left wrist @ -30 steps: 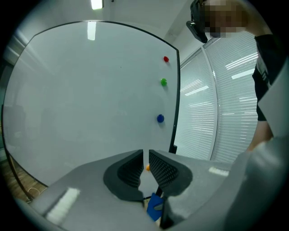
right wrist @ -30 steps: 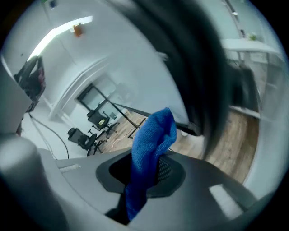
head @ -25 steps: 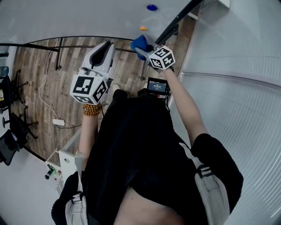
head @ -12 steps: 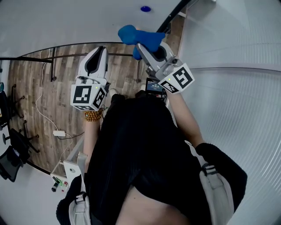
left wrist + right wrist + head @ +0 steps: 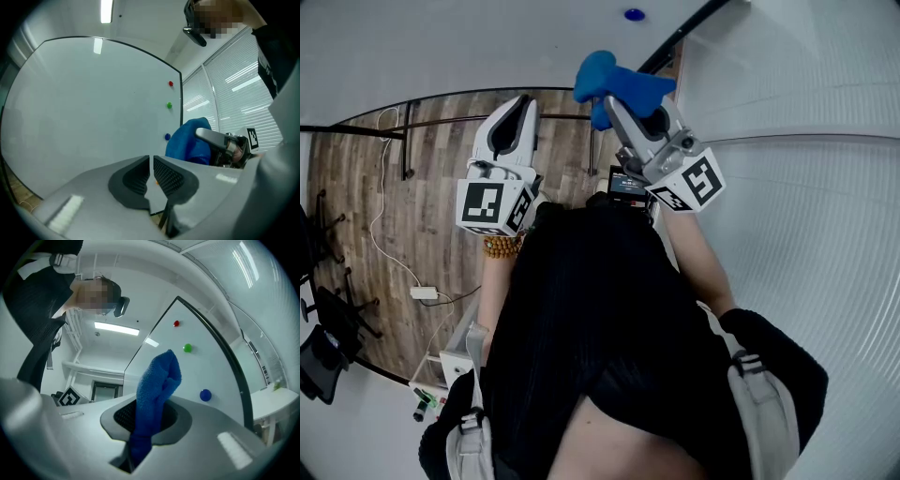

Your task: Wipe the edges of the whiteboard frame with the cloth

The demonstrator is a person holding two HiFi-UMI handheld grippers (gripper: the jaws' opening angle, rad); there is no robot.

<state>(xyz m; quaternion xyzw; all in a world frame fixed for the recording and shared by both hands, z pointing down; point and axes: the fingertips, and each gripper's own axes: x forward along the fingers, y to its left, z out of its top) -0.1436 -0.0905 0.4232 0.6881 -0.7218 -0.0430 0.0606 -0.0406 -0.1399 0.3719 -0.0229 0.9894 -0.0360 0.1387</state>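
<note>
The blue cloth (image 5: 619, 80) sticks up out of my right gripper (image 5: 617, 103), which is shut on it and points at the whiteboard (image 5: 469, 47). In the right gripper view the cloth (image 5: 157, 385) stands between the jaws, left of the board's black frame edge (image 5: 225, 348). That frame edge (image 5: 680, 37) runs diagonally just right of the cloth in the head view. My left gripper (image 5: 516, 108) is beside it on the left, shut on nothing. In the left gripper view its pads (image 5: 168, 176) almost touch in front of the whiteboard (image 5: 84, 103), with the cloth (image 5: 187, 145) at right.
Red (image 5: 176, 323), green (image 5: 187, 348) and blue (image 5: 205, 395) magnets sit on the board near the frame. Below are a wooden floor (image 5: 422, 216), the board's stand legs (image 5: 403, 141), a cable (image 5: 389, 244) and office chairs (image 5: 319, 309). Window blinds (image 5: 806, 187) fill the right.
My right gripper has swung up from near the board's lower edge, lifting the cloth against the board, then shifted slightly right. The left gripper has barely moved.
</note>
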